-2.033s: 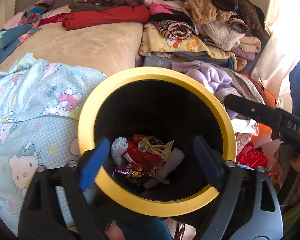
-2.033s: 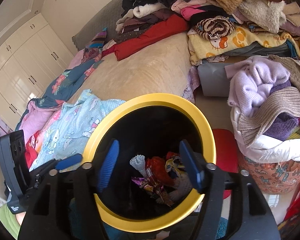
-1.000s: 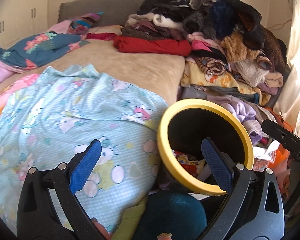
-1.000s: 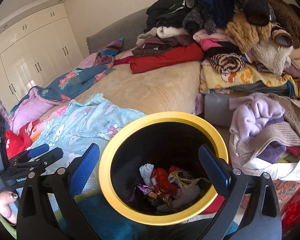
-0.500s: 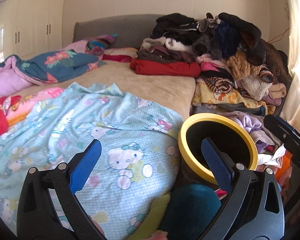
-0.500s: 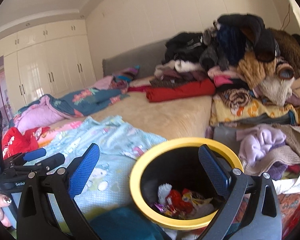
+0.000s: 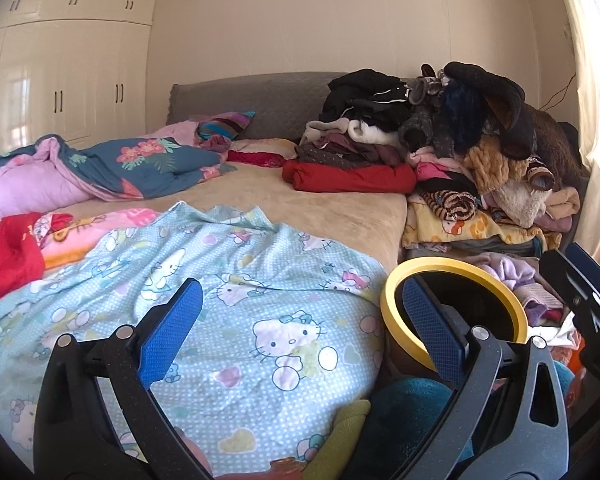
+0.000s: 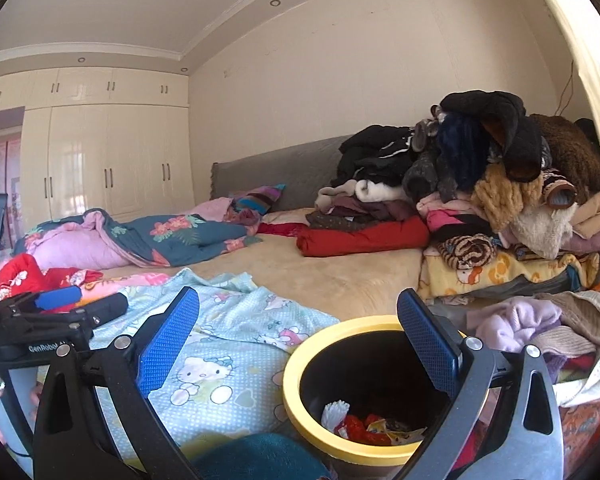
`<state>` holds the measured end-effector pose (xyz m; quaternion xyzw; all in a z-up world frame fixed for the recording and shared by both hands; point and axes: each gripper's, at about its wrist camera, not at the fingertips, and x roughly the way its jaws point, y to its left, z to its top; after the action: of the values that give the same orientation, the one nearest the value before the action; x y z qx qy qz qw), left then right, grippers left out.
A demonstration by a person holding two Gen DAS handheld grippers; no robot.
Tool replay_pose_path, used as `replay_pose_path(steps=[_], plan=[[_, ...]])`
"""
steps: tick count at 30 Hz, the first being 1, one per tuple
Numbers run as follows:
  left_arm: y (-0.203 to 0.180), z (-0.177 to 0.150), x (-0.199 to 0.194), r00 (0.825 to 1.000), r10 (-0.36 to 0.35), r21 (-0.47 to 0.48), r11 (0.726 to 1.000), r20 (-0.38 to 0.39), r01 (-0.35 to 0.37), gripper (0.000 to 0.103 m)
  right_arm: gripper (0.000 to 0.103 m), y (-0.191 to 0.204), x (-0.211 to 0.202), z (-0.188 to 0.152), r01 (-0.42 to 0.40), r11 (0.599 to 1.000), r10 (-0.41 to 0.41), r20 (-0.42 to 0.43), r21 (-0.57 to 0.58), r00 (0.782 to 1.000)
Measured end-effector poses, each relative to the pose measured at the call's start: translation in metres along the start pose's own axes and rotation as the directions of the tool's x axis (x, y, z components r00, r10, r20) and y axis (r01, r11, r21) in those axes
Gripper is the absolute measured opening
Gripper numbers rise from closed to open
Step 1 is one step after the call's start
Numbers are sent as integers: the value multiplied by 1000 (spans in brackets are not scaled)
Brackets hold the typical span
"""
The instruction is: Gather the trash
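A black bin with a yellow rim (image 8: 300, 360) stands on the floor beside the bed, low and right of centre in both views (image 7: 392, 300). Red, yellow and white wrappers (image 8: 364, 426) lie in its bottom. My left gripper (image 7: 300, 328) is open and empty, raised over the Hello Kitty sheet (image 7: 236, 296), with the bin just to its right. My right gripper (image 8: 298, 344) is open and empty, above and just left of the bin. The left gripper also shows at the left edge of the right wrist view (image 8: 60, 312).
The bed (image 8: 340, 276) carries a floral quilt (image 8: 172, 236), a red garment (image 7: 4, 252) and a tall heap of clothes (image 8: 480, 184) at the right. A clothes basket (image 8: 540, 332) stands right of the bin. White wardrobes (image 8: 100, 160) line the left wall.
Both grippers have lifted and tilted up from looking straight down into the bin to looking across the bed. Both opened wider early on. The bin now sits low in each view.
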<state>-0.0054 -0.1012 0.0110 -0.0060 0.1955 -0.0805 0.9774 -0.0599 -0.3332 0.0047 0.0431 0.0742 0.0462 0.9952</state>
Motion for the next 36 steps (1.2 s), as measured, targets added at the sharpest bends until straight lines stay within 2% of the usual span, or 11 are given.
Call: replay_pose_path(steps=[8,18,36], plan=[[8,-5,2,1000,-14,-37,999,-3,14,92,97,2,11,-16,32,999,-33,-56,-8,998],[10,-7,5,1000,-21,-46,999,-9,21,92,97,-1,13,-17,63,998,-63,-53,-6,997],[10,-8,5,1000,-23,-48,999,-11,22,92,97,-4,14,-17,69,998,-69,-56,0,996]])
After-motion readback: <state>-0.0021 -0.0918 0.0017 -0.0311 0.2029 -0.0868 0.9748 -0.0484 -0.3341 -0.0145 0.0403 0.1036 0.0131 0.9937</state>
